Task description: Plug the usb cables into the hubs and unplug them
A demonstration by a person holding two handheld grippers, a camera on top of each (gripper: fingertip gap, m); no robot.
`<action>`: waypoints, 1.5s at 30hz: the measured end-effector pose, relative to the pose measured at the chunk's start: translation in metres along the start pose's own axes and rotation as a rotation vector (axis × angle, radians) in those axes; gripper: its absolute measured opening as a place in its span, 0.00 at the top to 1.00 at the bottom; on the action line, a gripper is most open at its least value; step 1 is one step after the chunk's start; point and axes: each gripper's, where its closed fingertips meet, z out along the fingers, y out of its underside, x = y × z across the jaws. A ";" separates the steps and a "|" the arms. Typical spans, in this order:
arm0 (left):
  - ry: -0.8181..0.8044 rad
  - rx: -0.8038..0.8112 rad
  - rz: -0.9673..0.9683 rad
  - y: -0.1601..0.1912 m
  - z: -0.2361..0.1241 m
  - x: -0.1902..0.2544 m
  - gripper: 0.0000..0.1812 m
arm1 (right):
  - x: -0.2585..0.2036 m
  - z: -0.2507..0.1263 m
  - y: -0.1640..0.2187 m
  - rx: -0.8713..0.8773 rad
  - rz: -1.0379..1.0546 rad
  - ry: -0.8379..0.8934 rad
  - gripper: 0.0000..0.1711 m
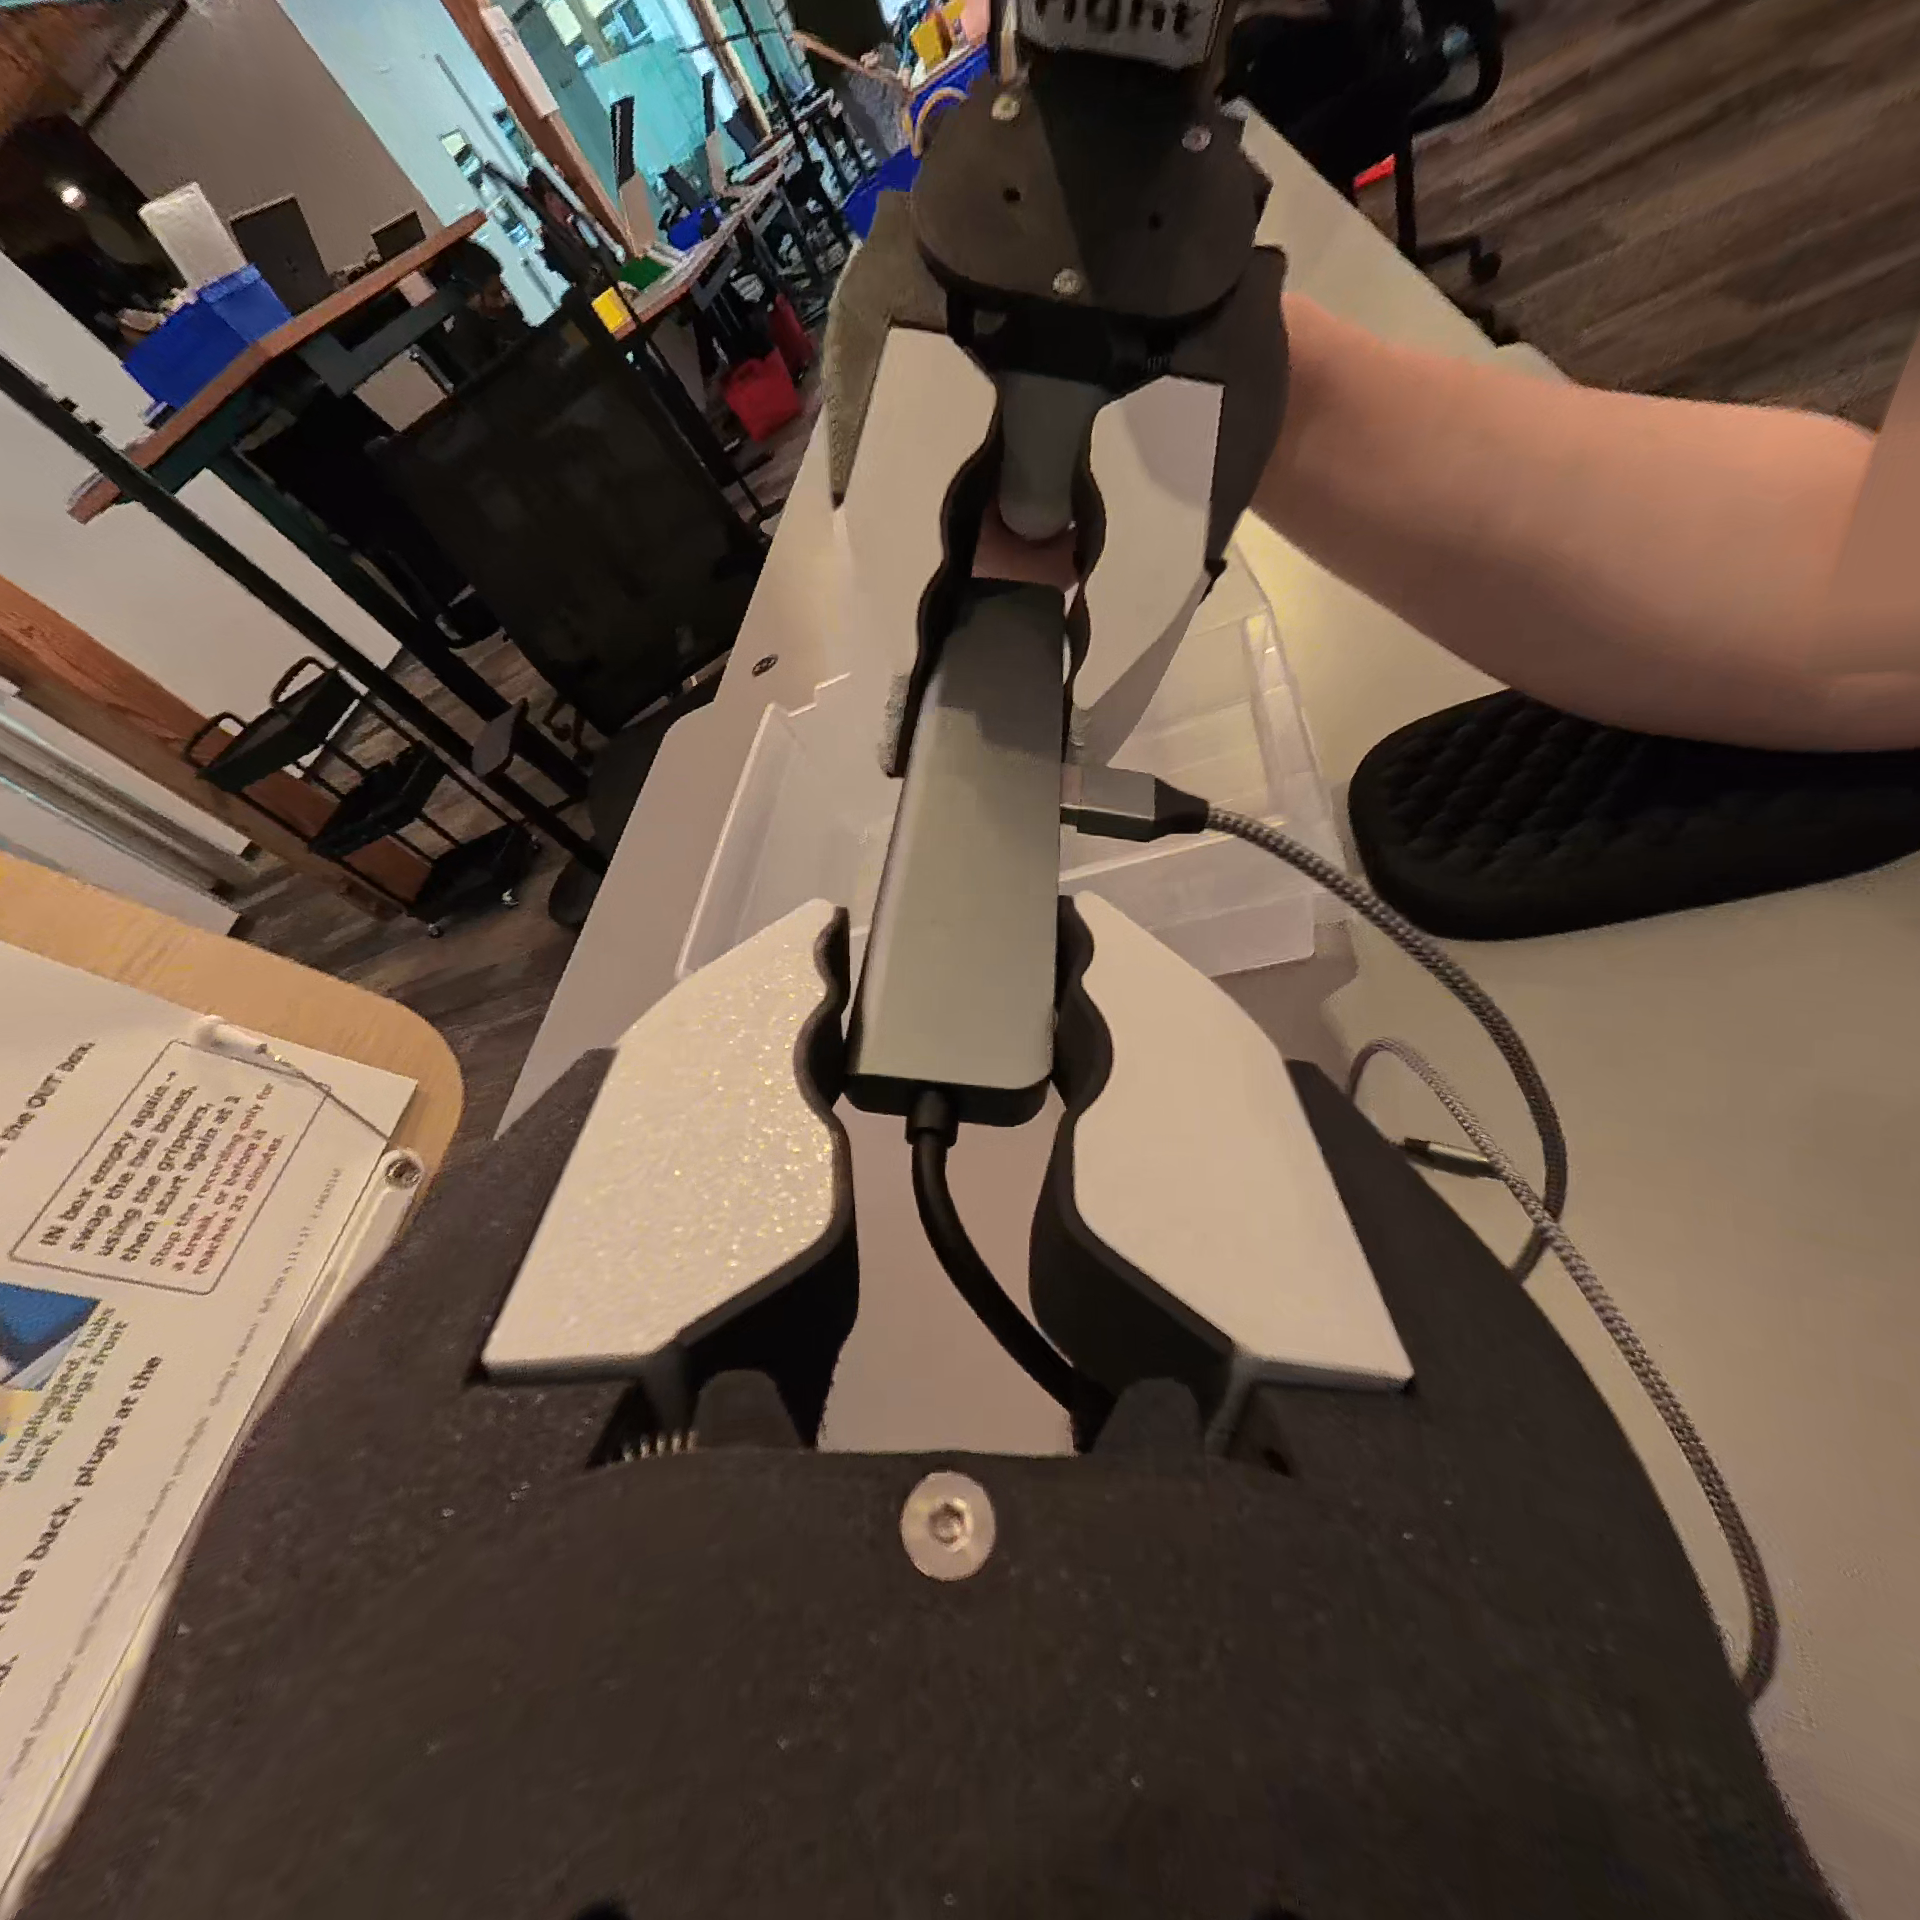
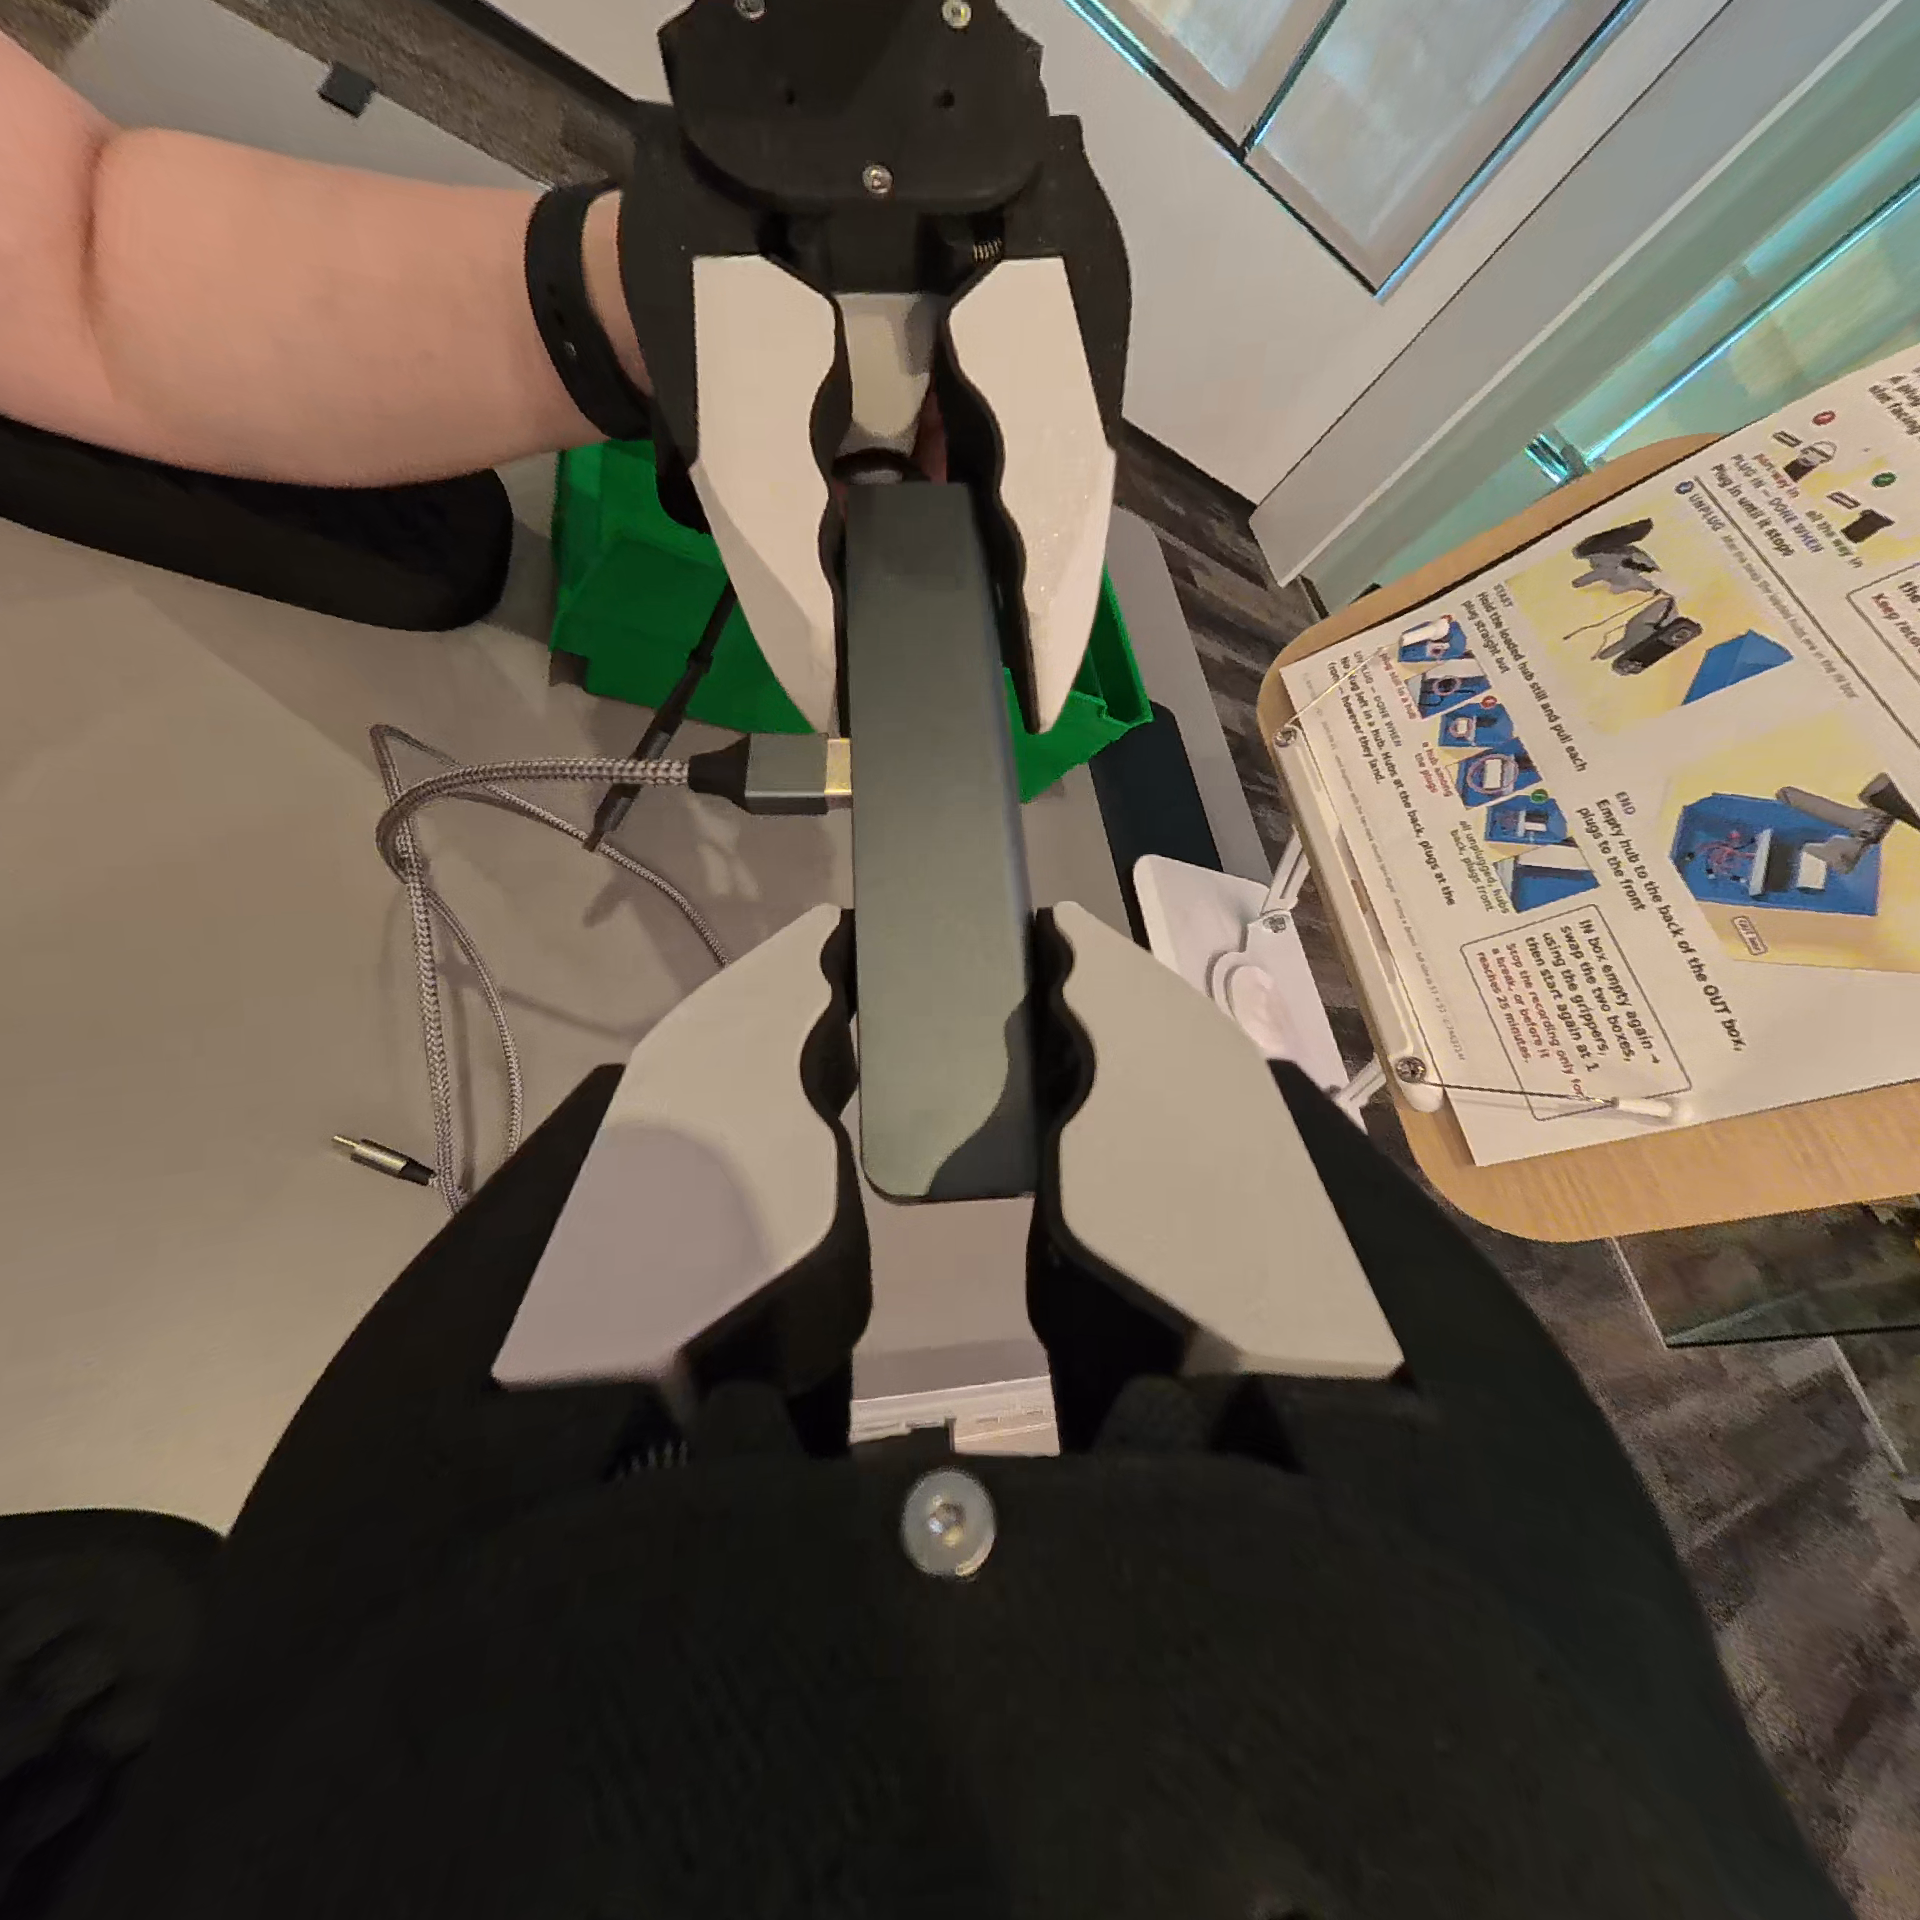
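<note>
Open-plan office or lab workspace: rows of desks [image 1: 312, 312] carrying blue bins [image 1: 208, 332], office chair [image 1: 1455, 135], wood-look floor [image 1: 1714, 187], glass partition [image 2: 1507, 135], laminated instruction sheet [image 2: 1621, 790] on a side stand.

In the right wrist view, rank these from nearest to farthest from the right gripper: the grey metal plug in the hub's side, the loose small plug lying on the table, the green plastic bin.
1. Grey metal plug, seated in the left side of the dark slim hub that the right gripper clamps.
2. Loose small plug, lying on the table, lower left.
3. Green plastic bin, beyond the hub, behind the left gripper.
</note>
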 end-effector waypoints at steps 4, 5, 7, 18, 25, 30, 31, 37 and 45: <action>0.001 0.031 -0.008 -0.006 -0.002 0.000 0.80 | 0.001 -0.001 -0.002 0.021 -0.006 0.004 0.81; 0.001 0.022 -0.021 -0.007 -0.002 -0.001 0.80 | 0.002 -0.001 -0.002 0.027 -0.003 0.006 0.81; 0.007 0.010 -0.054 -0.008 -0.002 -0.002 0.80 | 0.004 -0.001 -0.003 0.047 0.011 0.010 0.81; -0.395 0.233 -0.357 -0.026 -0.054 -0.078 0.80 | 0.092 -0.049 -0.050 0.278 -0.159 0.885 0.88; -0.662 0.141 -0.268 -0.016 -0.065 -0.096 0.80 | 0.077 0.000 -0.081 0.523 0.372 0.749 0.79; -0.687 0.110 -0.257 -0.015 -0.050 -0.089 0.80 | 0.076 0.015 -0.068 0.387 0.318 0.831 0.79; -0.677 0.111 -0.255 -0.016 -0.046 -0.087 0.80 | 0.077 0.020 -0.062 0.353 0.334 0.822 0.80; -0.652 0.101 -0.241 -0.020 -0.038 -0.080 0.80 | 0.075 0.020 -0.060 0.365 0.297 0.845 0.90; -0.633 0.088 -0.266 -0.016 -0.034 -0.079 0.80 | 0.074 0.021 -0.057 0.321 0.241 0.877 0.91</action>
